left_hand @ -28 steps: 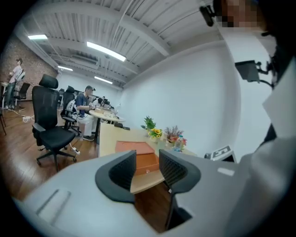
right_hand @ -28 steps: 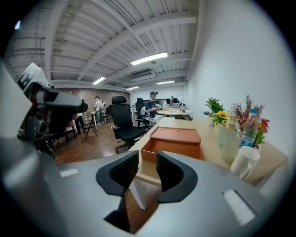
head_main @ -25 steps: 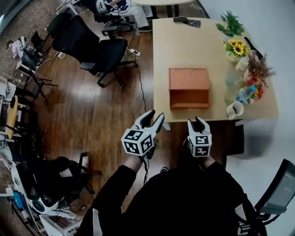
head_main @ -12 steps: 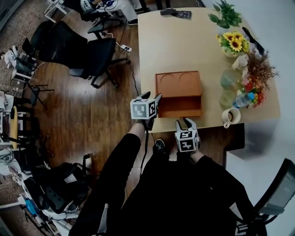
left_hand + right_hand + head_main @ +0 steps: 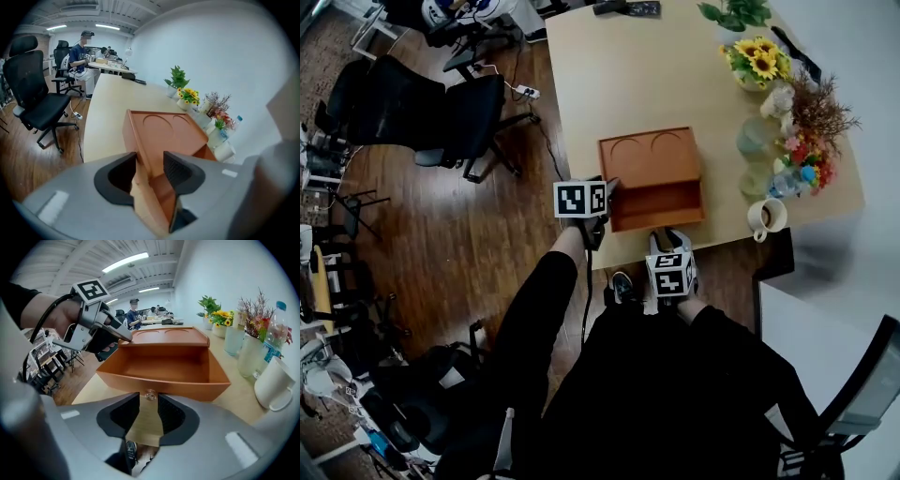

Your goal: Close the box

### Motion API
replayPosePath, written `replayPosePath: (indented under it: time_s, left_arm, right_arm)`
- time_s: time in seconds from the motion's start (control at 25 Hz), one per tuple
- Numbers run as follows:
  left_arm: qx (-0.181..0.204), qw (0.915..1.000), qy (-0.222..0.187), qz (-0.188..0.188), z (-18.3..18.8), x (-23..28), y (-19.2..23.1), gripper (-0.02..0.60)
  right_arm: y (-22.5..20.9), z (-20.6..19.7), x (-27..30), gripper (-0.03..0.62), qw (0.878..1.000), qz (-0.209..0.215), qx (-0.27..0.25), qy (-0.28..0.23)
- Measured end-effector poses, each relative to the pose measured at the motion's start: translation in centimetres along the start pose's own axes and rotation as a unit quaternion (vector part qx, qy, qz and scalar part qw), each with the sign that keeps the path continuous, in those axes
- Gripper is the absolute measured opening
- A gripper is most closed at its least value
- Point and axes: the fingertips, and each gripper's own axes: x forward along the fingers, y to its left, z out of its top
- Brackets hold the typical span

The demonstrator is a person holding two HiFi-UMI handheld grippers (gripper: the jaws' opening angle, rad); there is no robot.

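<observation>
Box [image 5: 649, 155] sits on the surface [image 5: 619, 75] close to the near edge, drawer [image 5: 656, 202] pulled out toward the person, inside looks empty. The top panel has two shallow arc cut-outs along its far side. Left tongs [image 5: 150, 164] are on the box's left side at the front corner: the side wall runs between the two pads and both look pressed onto it, so read that as gripping the box wall. The right gripper view agrees, with the two fingers converging on the top left corner. Right tongs [image 5: 149, 404] are low at the near edge of the surface, lined up on the drawer front. The small round knob [image 5: 150, 394] sits right between the tips, and the tongs are closing, with the pads not on it yet and a gap on each side. In the head view the right tongs are just short of the drawer front, marker cube over the person's lap. White mug [image 5: 766, 217] is to the right of the box near the same edge, apart from it. A row of vases runs along the right edge of the surface: sunflowers [image 5: 755, 64] further back, dried and red flowers nearer, and a water bottle [image 5: 787, 180] just beside the mug. Black office chair [image 5: 441, 108] is on the wood floor left of the surface, well apart.
</observation>
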Motion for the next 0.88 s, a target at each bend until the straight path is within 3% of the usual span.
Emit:
replayPosePath:
  time_s: [0.12, 0.32, 0.88]
  left_arm:
    - [0.005, 1.0000, 0.001, -0.001, 0.1, 0.0, -0.1, 0.163]
    - [0.006, 1.0000, 0.000, -0.005, -0.3, 0.3, -0.3, 0.163]
    - [0.003, 0.9999, 0.002, -0.010, -0.2, 0.3, -0.4, 0.163]
  right_arm:
    - [-0.4, 0.7, 0.4, 0.084, 1.000, -0.018, 0.002, -0.002]
    - [-1.1, 1.4, 1.1, 0.083, 0.999, -0.038, 0.001, -0.001]
    - [-3.0, 8.1, 5.6, 0.075, 0.998, -0.053, -0.043, -0.004]
